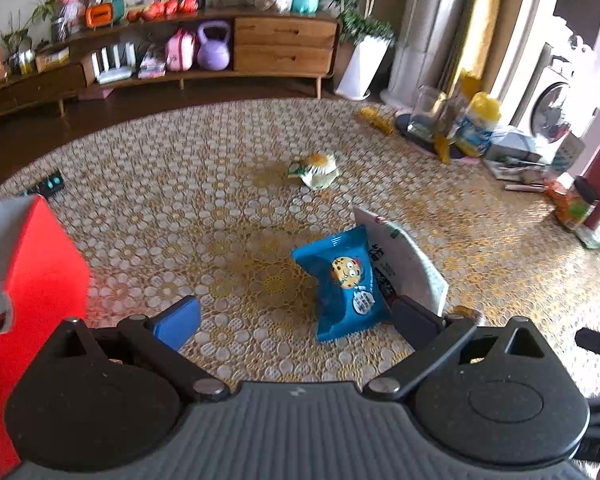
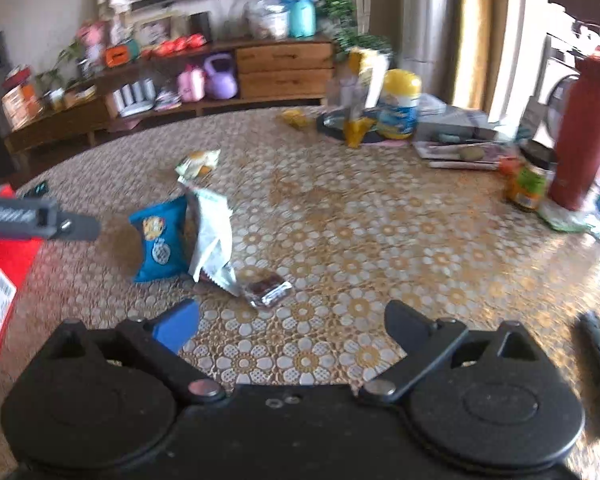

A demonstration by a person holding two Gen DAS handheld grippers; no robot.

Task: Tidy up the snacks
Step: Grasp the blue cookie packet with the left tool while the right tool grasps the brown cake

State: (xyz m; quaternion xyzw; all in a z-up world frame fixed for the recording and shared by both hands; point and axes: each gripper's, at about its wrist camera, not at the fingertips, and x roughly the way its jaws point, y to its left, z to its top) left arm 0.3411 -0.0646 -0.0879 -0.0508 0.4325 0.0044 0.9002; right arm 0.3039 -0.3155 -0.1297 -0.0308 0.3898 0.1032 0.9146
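Left gripper (image 1: 296,316): jaws spread wide and holding nothing, low over the tabletop (image 1: 180,216); the blue cookie packet sits just inside its dark finger, so this looks like the lead-in to a grasp.

Right gripper (image 2: 294,322): also spread wide and empty, hovering over bare patterned cloth, with the small dark-wrapped snack (image 2: 269,290) just ahead of it.

Red box (image 1: 40,280): one, open at the top, standing at the left gripper's near left; likely the place the snacks are meant to go, which would explain why it is kept so close.

Blue cookie packet (image 1: 342,282): one, propped upright and leaning against the white packet behind it.

White packet (image 1: 404,258): one, also standing on edge, touching the blue one; in the right wrist view its crumpled lower end reaches down toward the dark-wrapped snack.

Green-and-yellow snack (image 1: 316,166): one, lying alone further out near the middle of the tabletop, well apart from the leaning pair.

Loose snacks counted: four that I can tell — blue, white, dark-wrapped, green-and-yellow. A yellow wrapper (image 1: 376,118) near the far edge may be a fifth; too small to be sure.

Far clutter: a yellow-lidded canister (image 2: 398,106), a red bottle (image 2: 584,128) and a jar (image 2: 530,184) along the right side, probably not part of the sorting.
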